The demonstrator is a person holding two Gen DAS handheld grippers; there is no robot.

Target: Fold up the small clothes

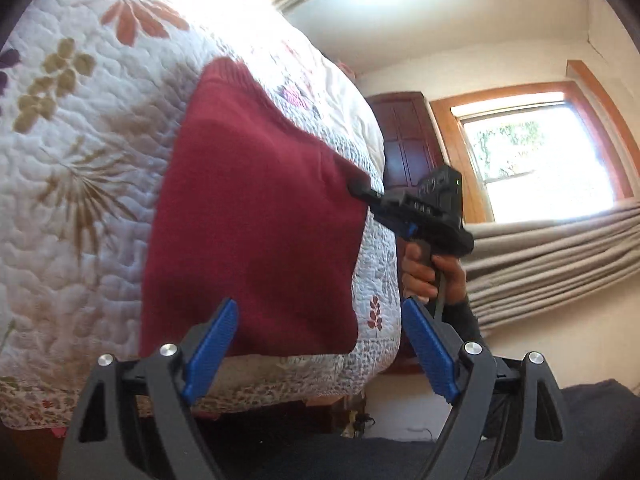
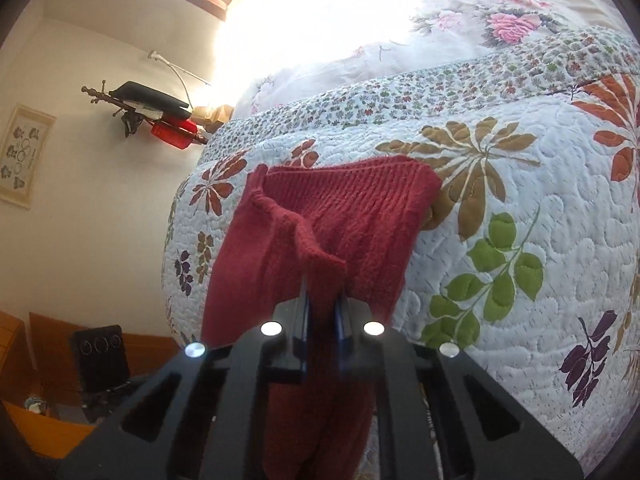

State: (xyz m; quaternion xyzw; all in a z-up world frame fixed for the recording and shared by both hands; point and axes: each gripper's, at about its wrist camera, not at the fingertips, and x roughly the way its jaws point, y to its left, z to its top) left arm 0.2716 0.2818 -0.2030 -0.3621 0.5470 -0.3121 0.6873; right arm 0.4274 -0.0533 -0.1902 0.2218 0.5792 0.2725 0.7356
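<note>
The right gripper [image 2: 323,312], at lower centre of the frame, has its 2 blue-lined fingers [image 2: 306,312] closed on a raised fold of the dark red knitted garment [image 2: 360,216]. The garment lies on the floral quilt [image 2: 520,200] filling the right side, its ribbed hem toward the top. At upper left, a wall shelf [image 2: 152,108] holds a red container [image 2: 174,134]; a framed picture [image 2: 24,156] hangs at the left edge.

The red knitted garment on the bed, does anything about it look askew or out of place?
Yes. The red knitted garment lies crooked on the quilt, one edge bunched and lifted where the right gripper pinches it. The left gripper is open, holding nothing.
</note>
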